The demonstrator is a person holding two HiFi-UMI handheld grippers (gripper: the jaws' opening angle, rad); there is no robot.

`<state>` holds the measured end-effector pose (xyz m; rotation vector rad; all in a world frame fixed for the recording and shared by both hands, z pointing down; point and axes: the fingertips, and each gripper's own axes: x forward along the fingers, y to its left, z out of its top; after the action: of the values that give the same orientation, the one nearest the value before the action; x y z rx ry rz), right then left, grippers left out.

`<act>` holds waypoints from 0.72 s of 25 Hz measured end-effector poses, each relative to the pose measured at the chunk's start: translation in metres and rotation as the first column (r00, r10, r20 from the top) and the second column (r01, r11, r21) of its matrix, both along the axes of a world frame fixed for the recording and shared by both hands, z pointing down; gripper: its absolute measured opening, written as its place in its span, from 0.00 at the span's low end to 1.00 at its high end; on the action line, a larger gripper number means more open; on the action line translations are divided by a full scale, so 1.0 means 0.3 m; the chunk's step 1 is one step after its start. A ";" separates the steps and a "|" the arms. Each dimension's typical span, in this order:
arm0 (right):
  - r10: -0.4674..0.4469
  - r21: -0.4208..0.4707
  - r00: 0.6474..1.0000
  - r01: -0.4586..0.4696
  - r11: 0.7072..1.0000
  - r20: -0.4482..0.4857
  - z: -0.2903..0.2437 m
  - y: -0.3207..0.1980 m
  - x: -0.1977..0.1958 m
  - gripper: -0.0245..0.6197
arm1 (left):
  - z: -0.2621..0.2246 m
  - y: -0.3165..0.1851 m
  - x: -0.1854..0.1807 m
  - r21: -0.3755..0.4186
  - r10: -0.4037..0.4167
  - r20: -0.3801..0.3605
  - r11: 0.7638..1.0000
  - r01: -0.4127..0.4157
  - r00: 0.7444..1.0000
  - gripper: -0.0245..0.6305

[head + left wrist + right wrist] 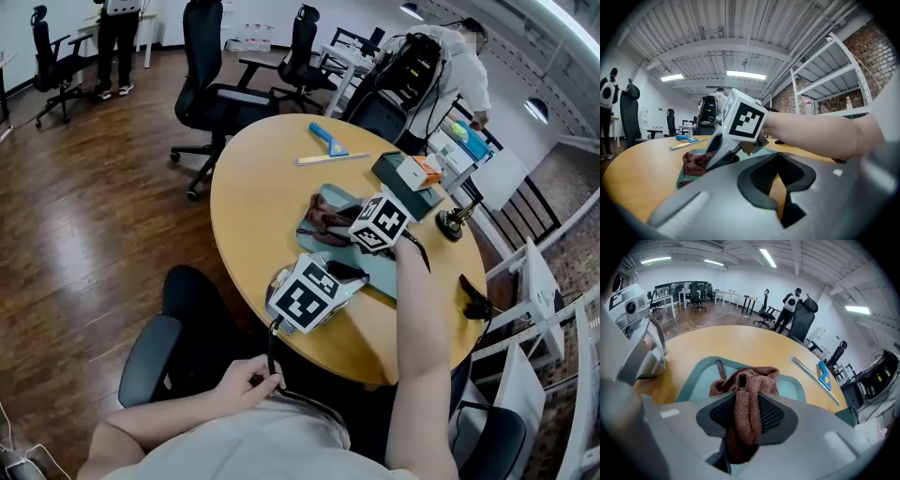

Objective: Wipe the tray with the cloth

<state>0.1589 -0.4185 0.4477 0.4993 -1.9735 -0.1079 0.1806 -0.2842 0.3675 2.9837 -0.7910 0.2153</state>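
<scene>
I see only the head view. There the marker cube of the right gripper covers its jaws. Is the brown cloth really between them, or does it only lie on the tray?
Observer: It is between them. In the right gripper view the right gripper is shut on the brown terry cloth, and the rest of it is bunched on the teal plastic tray.
Operator: Thank you. And the left gripper, does it hold something?
Observer: No. In the left gripper view the left gripper has its jaws together at the tips with nothing between them. Only the round wooden table shows through the small gap.
</scene>
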 end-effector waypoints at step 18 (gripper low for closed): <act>0.250 -0.016 0.965 -0.252 0.968 -0.077 -0.004 0.141 0.392 0.22 | -0.014 0.019 -0.028 -0.016 -0.003 -0.009 1.000 0.003 1.000 0.05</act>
<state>0.2767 -0.3761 0.4464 0.7137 -1.8212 0.0575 0.1722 -0.2785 0.3632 2.9663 -0.7889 0.2064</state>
